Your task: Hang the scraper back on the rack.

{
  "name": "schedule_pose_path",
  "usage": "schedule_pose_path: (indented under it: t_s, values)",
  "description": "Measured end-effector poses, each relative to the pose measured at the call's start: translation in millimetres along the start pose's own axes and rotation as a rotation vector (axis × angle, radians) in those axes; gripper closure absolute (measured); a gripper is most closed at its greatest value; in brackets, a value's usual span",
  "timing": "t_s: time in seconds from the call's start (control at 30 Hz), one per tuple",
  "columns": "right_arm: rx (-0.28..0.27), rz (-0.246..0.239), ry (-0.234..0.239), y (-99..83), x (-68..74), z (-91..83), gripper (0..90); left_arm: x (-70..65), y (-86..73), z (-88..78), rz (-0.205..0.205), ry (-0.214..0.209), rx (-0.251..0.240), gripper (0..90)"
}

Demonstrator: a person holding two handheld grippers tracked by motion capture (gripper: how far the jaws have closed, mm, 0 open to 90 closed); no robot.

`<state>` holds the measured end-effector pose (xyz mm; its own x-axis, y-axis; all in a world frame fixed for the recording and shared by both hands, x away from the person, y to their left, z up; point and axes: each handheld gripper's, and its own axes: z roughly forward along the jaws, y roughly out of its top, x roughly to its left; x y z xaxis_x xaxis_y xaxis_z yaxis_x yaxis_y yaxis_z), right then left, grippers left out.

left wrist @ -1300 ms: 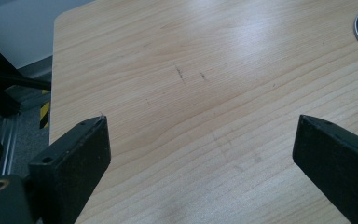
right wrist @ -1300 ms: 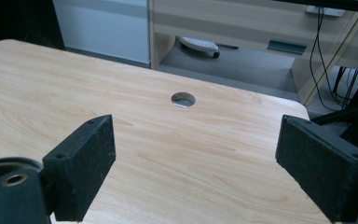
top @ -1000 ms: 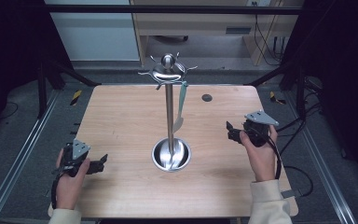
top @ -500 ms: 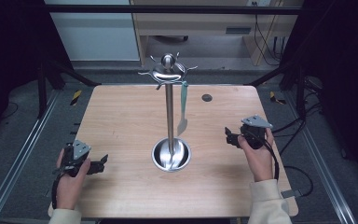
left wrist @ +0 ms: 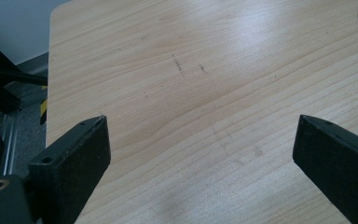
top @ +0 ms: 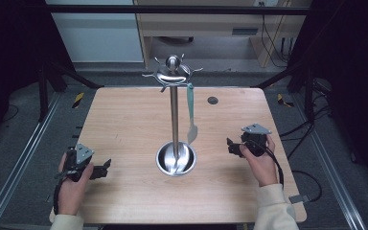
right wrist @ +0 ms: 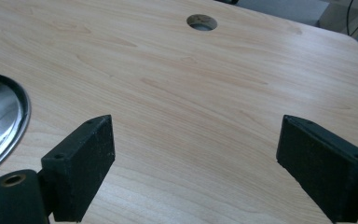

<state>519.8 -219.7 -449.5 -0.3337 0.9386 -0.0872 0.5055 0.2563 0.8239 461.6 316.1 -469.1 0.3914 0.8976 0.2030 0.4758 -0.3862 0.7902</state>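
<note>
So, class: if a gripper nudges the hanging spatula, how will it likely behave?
The spatula hangs from one hook on the stand, so it would probably swing freely. It looks slim, so likely light. The tall stand might wobble, though its wide base should resist tipping.

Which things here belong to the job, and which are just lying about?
In play:
- steel utensil stand with round base
- teal-handled spatula hanging from its hook
- left gripper, open
- right gripper, open

Lying about:
- round cable hole in the wooden table
</note>
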Motion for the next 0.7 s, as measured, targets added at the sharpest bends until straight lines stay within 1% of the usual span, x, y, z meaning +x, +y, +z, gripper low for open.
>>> schedule_pose_path:
  t_s: [0.13,0.33,0.37,0.4,0.53,0.63,0.7]
  values:
    - [0.015,-0.017,0.019,-3.6,4.4,5.0,12.0,-0.1,-0.1,0.1,0.003,0.0,0.005,3.8]
    - [0.04,-0.021,0.054,-10.3,10.2,12.4,12.4,-0.5,-0.4,0.8,0.003,0.001,0.007,3.8]
    - [0.044,-0.028,0.062,-11.4,10.5,13.6,12.6,-0.6,-0.4,0.8,0.004,0.001,0.009,3.8]
    - [0.046,-0.028,0.066,-12.5,11.5,14.7,13.0,-0.7,-0.4,1.0,0.005,0.002,0.009,3.8]
    - [0.047,-0.059,0.066,-15.3,15.8,18.6,13.9,-1.3,-0.3,2.0,0.01,0.0,0.016,3.8]
    - [0.045,-0.075,0.089,-17.3,20.5,20.9,13.8,-2.6,0.0,2.7,0.013,-0.002,0.017,3.8]
    - [0.052,-0.075,0.101,-18.3,23.8,21.7,13.7,-3.1,-0.3,2.4,0.016,-0.003,0.018,3.8]
